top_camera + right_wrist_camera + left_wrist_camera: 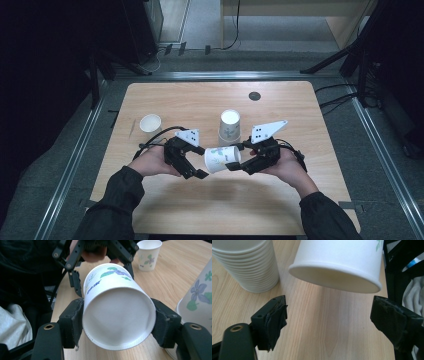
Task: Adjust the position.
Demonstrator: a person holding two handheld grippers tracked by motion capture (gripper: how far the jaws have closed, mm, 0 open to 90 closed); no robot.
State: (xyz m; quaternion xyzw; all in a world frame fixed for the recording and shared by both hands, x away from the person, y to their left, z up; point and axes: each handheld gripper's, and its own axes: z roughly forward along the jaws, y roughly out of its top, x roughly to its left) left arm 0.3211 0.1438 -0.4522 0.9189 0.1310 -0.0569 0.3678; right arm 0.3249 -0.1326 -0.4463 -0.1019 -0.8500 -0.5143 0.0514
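On the table (pixel 300 200), 1 paper cup (pixel 222 158) lies on its side in the air near the middle, between the left gripper (pixel 192 162) on its left and the right gripper (pixel 239 161) on its right. Just behind it stands an upside-down stack of cups (pixel 229 127). A single upright cup (pixel 150 123) stands well apart to the left. A round grommet (pixel 254 96) sits near the far edge, behind the stack.

Left gripper (pixel 200 162), fingers (pixel 275 320) spread, left of the cup (pixel 222 159); right gripper (pixel 235 157) clamped on its base.
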